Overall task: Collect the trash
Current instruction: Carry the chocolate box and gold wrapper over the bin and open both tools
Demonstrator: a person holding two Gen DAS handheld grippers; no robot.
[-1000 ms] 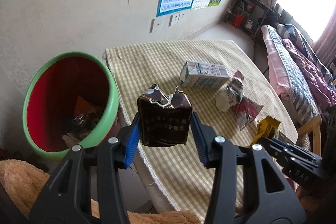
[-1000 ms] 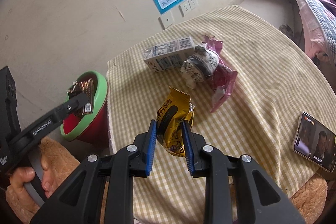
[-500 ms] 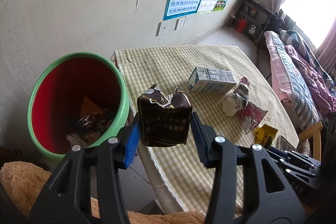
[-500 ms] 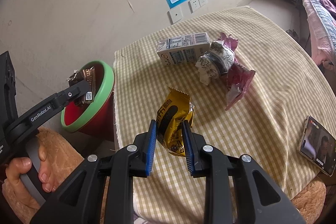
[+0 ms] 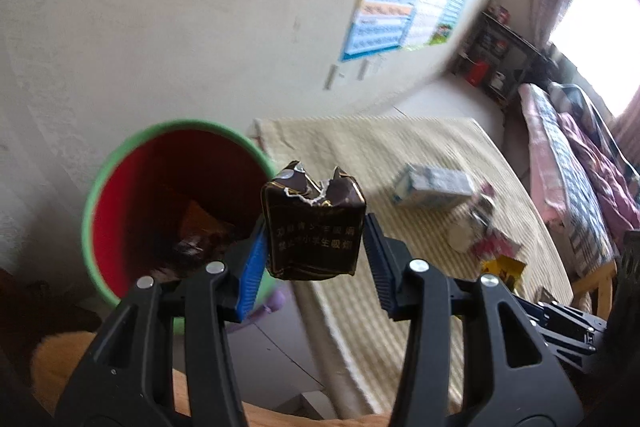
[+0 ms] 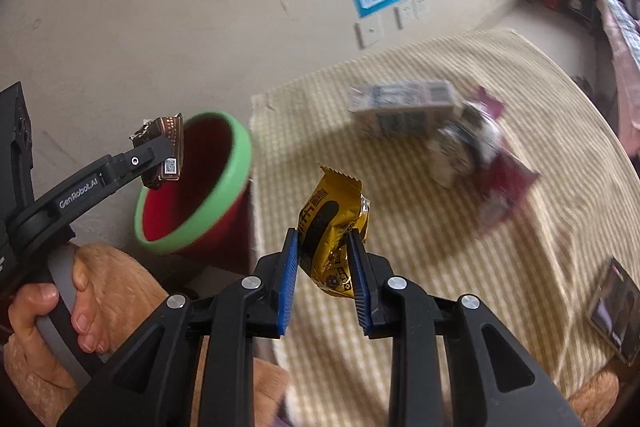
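My left gripper (image 5: 314,247) is shut on a crumpled dark brown packet (image 5: 314,227) and holds it in the air by the near rim of a red bin with a green rim (image 5: 132,155). The right wrist view shows that packet (image 6: 164,151) just left of the bin (image 6: 236,163). My right gripper (image 6: 322,267) is shut on a yellow snack wrapper (image 6: 332,231), lifted above the checked tablecloth (image 6: 400,227). A milk carton (image 6: 404,103), a crumpled white wrapper (image 6: 460,151) and a maroon wrapper (image 6: 504,183) lie on the table.
The bin stands on the floor against the wall, left of the table, with trash inside (image 5: 192,239). A phone (image 6: 612,311) lies at the table's right edge. A bed (image 5: 576,155) is at the far right.
Both grippers have moved left toward the bin, still holding their trash. The brown packet now sits over the bin's near rim; the view is motion-blurred.
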